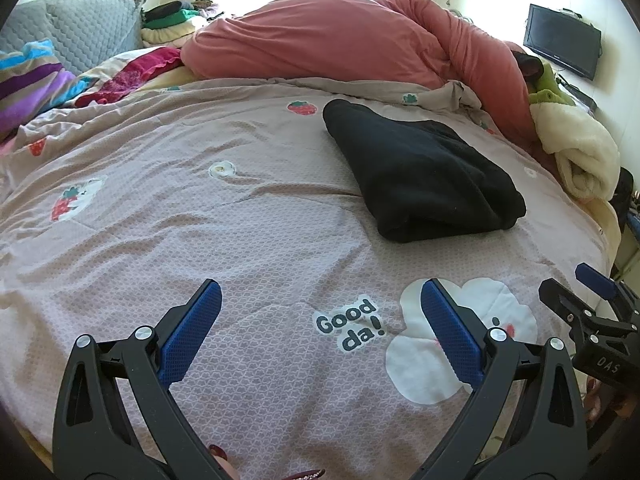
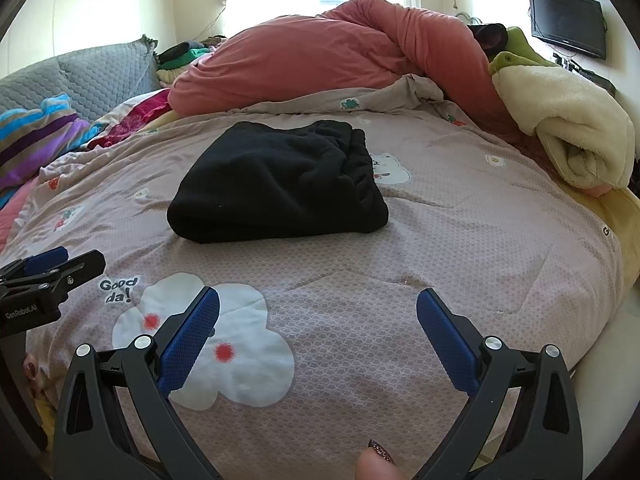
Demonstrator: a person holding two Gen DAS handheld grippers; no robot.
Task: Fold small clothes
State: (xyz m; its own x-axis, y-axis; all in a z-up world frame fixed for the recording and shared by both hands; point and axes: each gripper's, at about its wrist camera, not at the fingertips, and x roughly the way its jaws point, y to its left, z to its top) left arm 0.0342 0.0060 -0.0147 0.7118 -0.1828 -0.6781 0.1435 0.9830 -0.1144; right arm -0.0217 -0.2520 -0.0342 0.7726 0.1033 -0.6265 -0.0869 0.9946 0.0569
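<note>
My left gripper and right gripper both hang spread wide, empty, well short of the black garment lying folded (thick fleece, I judge) on the quilt; I'd pinch near corners evenly

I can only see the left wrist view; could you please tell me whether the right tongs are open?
Observer: The right tongs are wide open and empty, over the bedspread.
Operator: Thank you; how does the black garment's hidden side look?
Observer: The black garment has a gathered, ruffled edge on its right.
Operator: Is anything printed beyond that edge?
Observer: Yes, a white bear print lies just beside it.
</note>
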